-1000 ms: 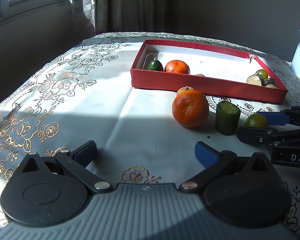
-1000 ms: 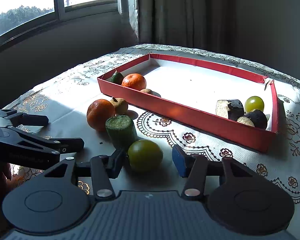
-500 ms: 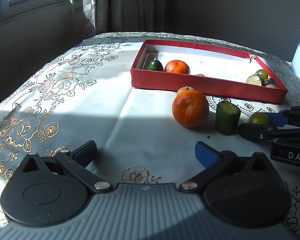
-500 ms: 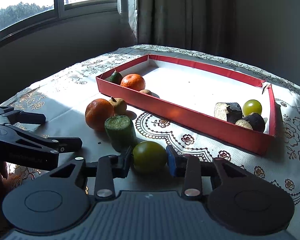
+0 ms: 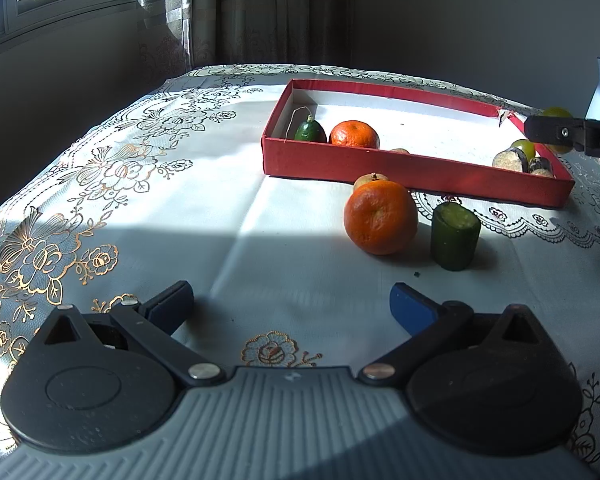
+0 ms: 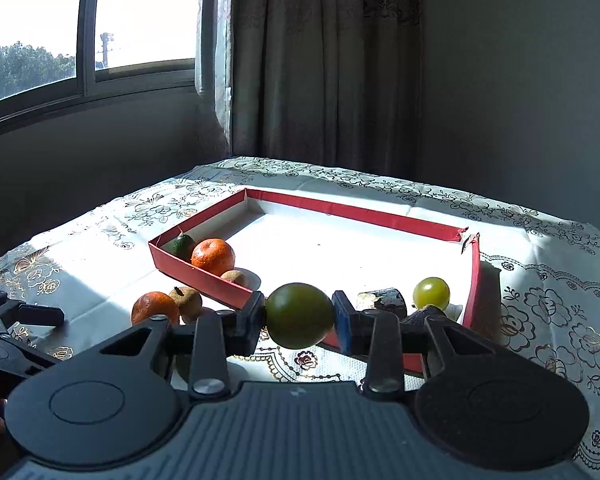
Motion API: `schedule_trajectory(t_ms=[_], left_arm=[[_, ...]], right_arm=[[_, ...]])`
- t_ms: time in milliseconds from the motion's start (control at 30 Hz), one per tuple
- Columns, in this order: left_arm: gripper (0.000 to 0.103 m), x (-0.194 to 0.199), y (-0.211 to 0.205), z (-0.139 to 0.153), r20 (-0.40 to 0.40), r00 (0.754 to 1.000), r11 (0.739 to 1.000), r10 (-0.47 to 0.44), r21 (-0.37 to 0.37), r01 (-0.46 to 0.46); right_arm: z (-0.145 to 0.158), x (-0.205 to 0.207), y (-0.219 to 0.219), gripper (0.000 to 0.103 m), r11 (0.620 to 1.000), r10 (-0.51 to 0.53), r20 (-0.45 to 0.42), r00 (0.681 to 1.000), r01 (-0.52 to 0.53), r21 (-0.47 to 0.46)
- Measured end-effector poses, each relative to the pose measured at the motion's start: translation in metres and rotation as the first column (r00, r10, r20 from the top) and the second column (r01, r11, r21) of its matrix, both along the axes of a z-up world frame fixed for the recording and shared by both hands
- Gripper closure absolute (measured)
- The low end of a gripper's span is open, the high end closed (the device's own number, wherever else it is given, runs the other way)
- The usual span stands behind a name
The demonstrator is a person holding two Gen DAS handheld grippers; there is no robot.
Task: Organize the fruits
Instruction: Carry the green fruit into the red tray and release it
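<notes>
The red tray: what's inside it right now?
The red tray holds a small green fruit, an orange, a brownish fruit, a green grape-like ball and two dark cut chunks, partly hidden.

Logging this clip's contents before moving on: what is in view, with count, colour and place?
box: 1, red with white floor, far on table
orange in box: 1, orange, box's left end
small green fruit: 1, dark green, left of it
brown fruit in box: 1, by near wall
dark chunks: 2, dark skin, pale cut face, box's right end
pale green fruit: 1, yellow-green, beside chunks
orange on cloth: 1, orange, before box
brown fruit on cloth: 1, behind that orange
green cylinder: 1, upright, right of orange
tablecloth: 1, white, gold flowers
held green fruit: 1, in right claw
left claw: open, empty
right claw: shut on fruit
</notes>
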State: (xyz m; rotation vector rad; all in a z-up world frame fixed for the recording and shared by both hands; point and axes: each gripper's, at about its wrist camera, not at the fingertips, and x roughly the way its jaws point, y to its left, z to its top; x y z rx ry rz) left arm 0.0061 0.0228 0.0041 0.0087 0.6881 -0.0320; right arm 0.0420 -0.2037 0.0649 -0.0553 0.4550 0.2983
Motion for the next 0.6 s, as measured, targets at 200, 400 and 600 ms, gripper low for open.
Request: schedule_trajectory(t_ms=[200,400,600], left_arm=[[0.000,0.000,0.000,0.000,0.000,1.000,1.000,0.000,0.002,0.000],[0.000,0.000,0.000,0.000,-0.001,1.000,1.000,0.000,0.002,0.000],[0.000,0.000,0.000,0.000,-0.001,1.000,1.000,0.000,0.002,0.000]], right_arm=[[0.001,0.047,-0.008,0.068,0.992,-0.109,0.047,0.993,0.111,-0.061],[-0.025,0.086,-0.005,0.067,0.982,-0.154,0.014,0.988,0.155,-0.104],[-0.045,0.096,0.003,0.065,0.978,-0.151,-0.024,0.988,0.146,-0.148]])
